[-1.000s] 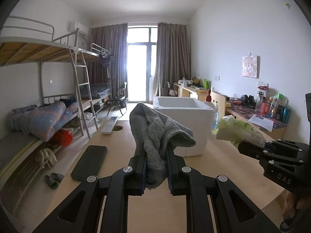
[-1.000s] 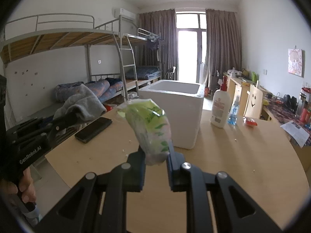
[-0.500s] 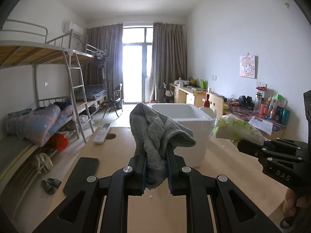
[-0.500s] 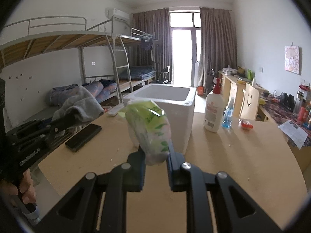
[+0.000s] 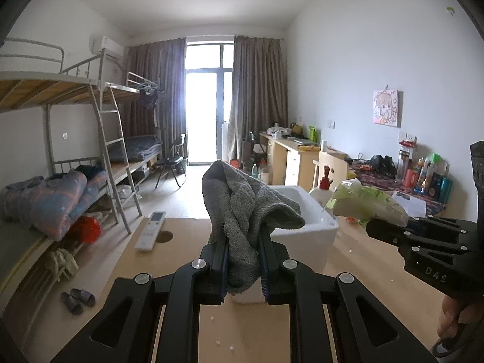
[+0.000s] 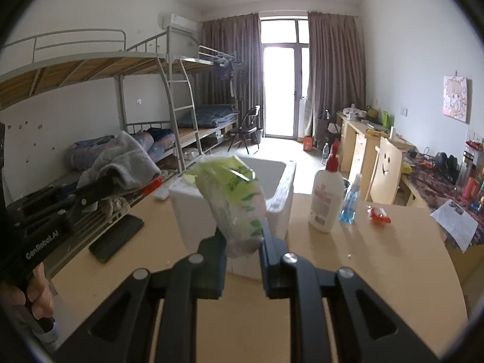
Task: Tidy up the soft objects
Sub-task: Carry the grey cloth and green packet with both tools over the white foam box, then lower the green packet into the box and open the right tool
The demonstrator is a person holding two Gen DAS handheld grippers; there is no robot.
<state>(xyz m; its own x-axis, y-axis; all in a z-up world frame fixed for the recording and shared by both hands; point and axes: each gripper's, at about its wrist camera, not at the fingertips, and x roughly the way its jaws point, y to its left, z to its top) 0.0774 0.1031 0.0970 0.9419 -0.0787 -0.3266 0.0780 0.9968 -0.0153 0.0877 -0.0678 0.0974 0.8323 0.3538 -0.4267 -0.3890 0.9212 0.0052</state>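
Observation:
My left gripper (image 5: 243, 249) is shut on a grey towel (image 5: 242, 208), which bunches up above the fingers and hangs in the air just in front of a white foam box (image 5: 314, 230) on the wooden table (image 5: 363, 272). My right gripper (image 6: 241, 237) is shut on a soft green-and-white plastic pack (image 6: 233, 199), held up close before the same foam box (image 6: 272, 199). Each gripper shows in the other's view: the right one with the pack (image 5: 367, 202) at the right, the left one with the towel (image 6: 121, 163) at the left.
On the table stand a white lotion bottle (image 6: 325, 202), a small blue spray bottle (image 6: 349, 204) and a red packet (image 6: 379, 214) right of the box. A black phone (image 6: 116, 239) and a white remote (image 5: 150, 234) lie to its left. Bunk beds (image 5: 75, 157) line the left wall.
Both grippers have risen and moved forward toward the foam box, each still holding its item. The box now sits lower and nearer in both views.

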